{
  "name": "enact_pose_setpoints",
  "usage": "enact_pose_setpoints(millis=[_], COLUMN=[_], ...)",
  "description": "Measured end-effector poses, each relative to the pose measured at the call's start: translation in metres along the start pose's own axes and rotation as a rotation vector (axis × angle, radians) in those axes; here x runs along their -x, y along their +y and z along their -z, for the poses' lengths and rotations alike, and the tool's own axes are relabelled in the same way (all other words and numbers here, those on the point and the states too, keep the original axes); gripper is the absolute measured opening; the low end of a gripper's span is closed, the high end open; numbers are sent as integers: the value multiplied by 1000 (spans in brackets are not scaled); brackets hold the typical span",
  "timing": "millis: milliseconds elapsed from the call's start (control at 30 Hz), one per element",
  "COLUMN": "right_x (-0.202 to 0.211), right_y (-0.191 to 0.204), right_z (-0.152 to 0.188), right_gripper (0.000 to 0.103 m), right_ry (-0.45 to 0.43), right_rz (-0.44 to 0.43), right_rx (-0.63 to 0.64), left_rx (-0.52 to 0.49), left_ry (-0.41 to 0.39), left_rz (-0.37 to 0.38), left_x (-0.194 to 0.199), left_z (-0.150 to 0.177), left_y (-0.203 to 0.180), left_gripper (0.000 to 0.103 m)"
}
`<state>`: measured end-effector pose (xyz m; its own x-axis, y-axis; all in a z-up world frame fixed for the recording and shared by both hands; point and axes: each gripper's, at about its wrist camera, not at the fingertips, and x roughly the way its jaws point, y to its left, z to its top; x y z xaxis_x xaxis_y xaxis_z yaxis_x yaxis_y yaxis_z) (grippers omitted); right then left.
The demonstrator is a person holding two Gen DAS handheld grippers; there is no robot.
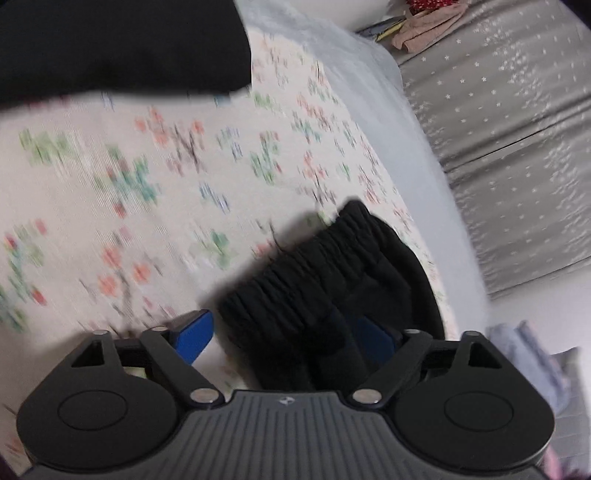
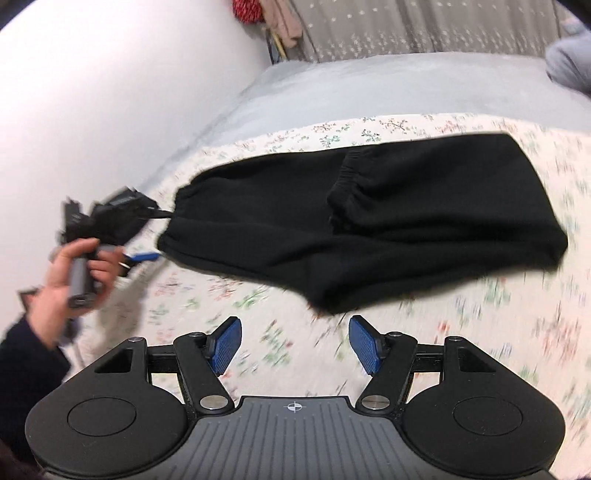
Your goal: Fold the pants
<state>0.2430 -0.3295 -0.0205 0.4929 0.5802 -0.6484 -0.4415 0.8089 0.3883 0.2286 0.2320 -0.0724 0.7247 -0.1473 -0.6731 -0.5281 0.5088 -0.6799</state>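
The black pants (image 2: 362, 221) lie folded on a floral sheet (image 2: 498, 314), their elastic waistband (image 2: 345, 184) folded over on top. In the right wrist view my left gripper (image 2: 147, 236) is at the pants' left edge, held by a hand. In the left wrist view the left gripper (image 1: 288, 339) has its blue pads (image 1: 194, 339) wide apart, with the gathered waistband (image 1: 317, 273) lying between them against the right pad. My right gripper (image 2: 293, 343) is open and empty, just short of the pants' near edge.
The floral sheet covers a grey-blue mattress (image 2: 351, 85). Behind it is a grey star-patterned mat (image 1: 509, 155) with pink clothes (image 1: 424, 29) piled on it. A white wall (image 2: 110, 92) is at the left. A grey garment (image 2: 569, 62) lies at the far right.
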Motion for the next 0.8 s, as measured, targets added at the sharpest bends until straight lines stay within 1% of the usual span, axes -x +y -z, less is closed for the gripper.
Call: enact_pose_setpoints(millis=[67, 133, 200, 233, 300, 333, 367, 400, 433, 467, 500, 533, 633, 700, 733, 800], right_x=[0, -7, -13, -14, -19, -21, -25, -30, -36, -44, -51, -64, -101, -125, -136, -156], right_y=[-2, -4, -3, -2, 1, 2, 4, 5, 6, 7, 10, 16, 34, 40, 40, 37], right_z=[7, 9, 9, 9, 5, 2, 0, -4, -10, -15, -21, -27, -41, -49, -53, -58], right_gripper=[67, 67, 67, 67, 67, 67, 67, 67, 67, 67, 67, 66, 63, 62, 58, 40], right_ry=[-36, -30, -32, -42, -69, -89, -105, -112, -116, -123, -130, -134, -156, -160, -156, -133], right_rz=[27, 70, 84, 96, 132, 153, 171, 177, 178, 177, 181, 204, 328, 378, 398, 417], right_rx=[2, -2, 26, 46, 97, 121, 141, 157, 170, 187, 216, 265, 433, 507, 520, 530], left_rx=[20, 47, 80, 76, 23, -5, -26, -30, -21, -5, 7, 10, 20, 18, 18, 14], left_ry=[-19, -52, -78, -97, -137, -150, -154, -158, -166, -172, -175, -178, -181, -180, -180, -188], left_rz=[24, 67, 104, 102, 101, 89, 72, 67, 74, 78, 82, 80, 82, 88, 89, 95], left_x=[-3, -6, -12, -14, -16, -19, -22, -24, -25, -25, -25, -24, -20, -21, -21, -20], left_z=[8, 11, 12, 14, 18, 19, 19, 20, 20, 19, 20, 21, 21, 19, 19, 22], left_y=[1, 2, 3, 1, -6, -9, -11, -11, -9, -5, -3, -2, -1, 0, 1, 2], left_gripper=[103, 103, 103, 103, 101, 94, 80, 74, 70, 64, 60, 59, 55, 55, 55, 55])
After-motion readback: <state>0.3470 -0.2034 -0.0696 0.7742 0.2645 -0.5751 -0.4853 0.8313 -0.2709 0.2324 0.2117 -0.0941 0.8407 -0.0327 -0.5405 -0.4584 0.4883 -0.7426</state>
